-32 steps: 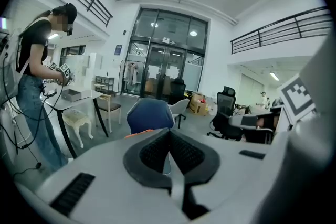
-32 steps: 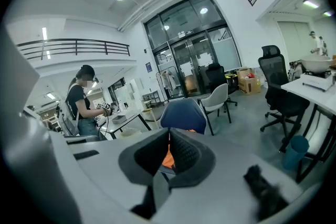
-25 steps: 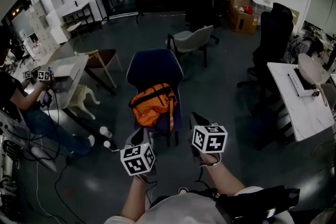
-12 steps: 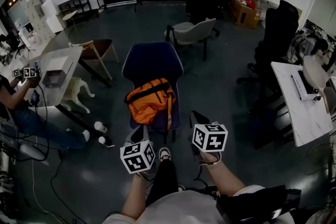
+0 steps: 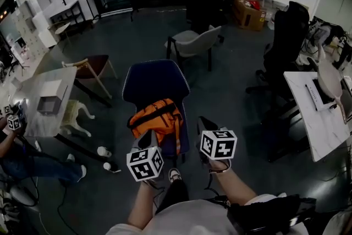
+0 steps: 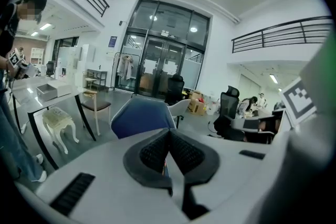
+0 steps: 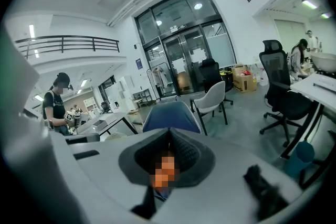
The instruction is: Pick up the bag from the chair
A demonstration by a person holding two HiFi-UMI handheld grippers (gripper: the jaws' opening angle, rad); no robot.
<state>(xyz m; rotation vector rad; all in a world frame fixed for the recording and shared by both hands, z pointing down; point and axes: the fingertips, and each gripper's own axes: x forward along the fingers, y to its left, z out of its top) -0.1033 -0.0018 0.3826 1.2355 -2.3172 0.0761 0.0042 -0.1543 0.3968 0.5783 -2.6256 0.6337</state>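
My left claw (image 5: pixel 146 138) is pinched fully together and holds nothing; in the left gripper view its ribbed pads (image 6: pixel 153 152) meet along one seam, with only a sliver of orange showing low behind them. My right claw (image 5: pixel 203 123) is likewise closed and empty; in the right gripper view its tips (image 7: pixel 169 134) meet, and orange shows behind the hollow below them.

The orange bag (image 5: pixel 155 123) lies on the seat of the blue chair (image 5: pixel 155 78), black straps across its top and one orange strap hanging over the seat's front edge; the chair's backrest stands at twelve o'clock from the bag. From my left claw the bag sits at twelve o'clock, close by; from my right claw it sits at nine o'clock, a little apart; both claws hang just before the seat's front edge.

Beyond the blue chair, at one o'clock, stands a grey chair (image 5: pixel 192 41); at two o'clock a black office chair (image 5: pixel 286 36); at three o'clock a white table (image 5: pixel 322 124); at nine o'clock a pale desk (image 5: pixel 41 113); my shoe (image 5: pixel 174 175) shows at six o'clock, between my arms.
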